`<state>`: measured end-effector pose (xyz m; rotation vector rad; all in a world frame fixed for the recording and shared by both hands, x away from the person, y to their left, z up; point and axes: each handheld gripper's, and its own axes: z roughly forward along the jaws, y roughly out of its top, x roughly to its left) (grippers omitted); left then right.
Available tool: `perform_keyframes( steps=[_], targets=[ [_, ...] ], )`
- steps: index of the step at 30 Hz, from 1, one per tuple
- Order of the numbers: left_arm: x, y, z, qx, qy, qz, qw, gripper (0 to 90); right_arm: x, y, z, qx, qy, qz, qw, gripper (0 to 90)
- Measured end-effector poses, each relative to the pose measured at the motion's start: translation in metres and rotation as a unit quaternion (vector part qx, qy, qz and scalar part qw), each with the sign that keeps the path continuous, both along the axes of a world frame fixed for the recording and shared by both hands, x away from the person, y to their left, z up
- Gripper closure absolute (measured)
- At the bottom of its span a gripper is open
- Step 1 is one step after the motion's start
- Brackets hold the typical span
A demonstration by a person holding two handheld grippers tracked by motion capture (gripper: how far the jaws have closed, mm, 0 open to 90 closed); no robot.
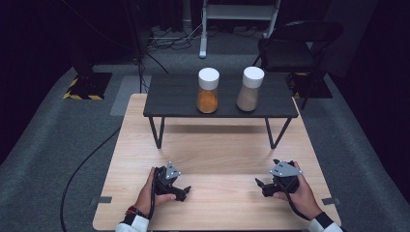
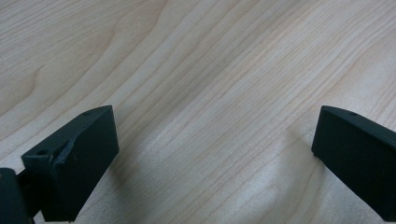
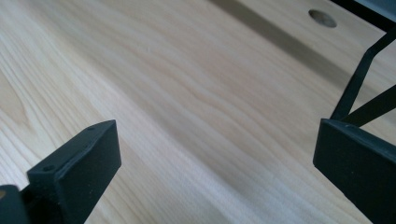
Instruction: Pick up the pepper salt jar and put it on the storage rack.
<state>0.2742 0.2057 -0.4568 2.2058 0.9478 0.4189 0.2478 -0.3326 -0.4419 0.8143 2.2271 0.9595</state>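
Note:
Two white-capped jars stand on a dark raised shelf (image 1: 174, 99): one with orange powder (image 1: 208, 92), one with beige powder (image 1: 251, 90). My left gripper (image 1: 183, 192) rests low over the light wooden table (image 1: 217, 154) near its front left, pointing inward. In the left gripper view its jaws stand wide apart with bare wood between them, so the gripper (image 2: 215, 154) is open. My right gripper (image 1: 260, 185) sits near the front right, pointing inward. It is open too (image 3: 217, 158), with nothing between its jaws.
The shelf stands on thin black legs (image 1: 157, 131) at the table's far half; one leg (image 3: 359, 79) shows in the right gripper view. A black folding chair (image 1: 295, 46) stands behind on grey carpet. A black cable (image 1: 84, 164) runs along the floor at left.

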Motion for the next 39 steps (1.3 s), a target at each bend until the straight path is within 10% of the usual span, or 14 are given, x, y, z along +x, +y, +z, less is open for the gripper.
perform_keyframes(
  steps=[14,39],
  targets=[
    [0.000,0.000,0.000,0.000,0.000,0.000,1.0000,0.5,0.005,0.003,-0.015,-0.026,0.022,-0.010,0.9994,0.7],
    [0.000,0.000,0.000,0.000,0.000,0.000,1.0000,0.5,0.025,-0.018,-0.019,0.036,0.087,-0.033,0.9950,0.0]
  ],
)
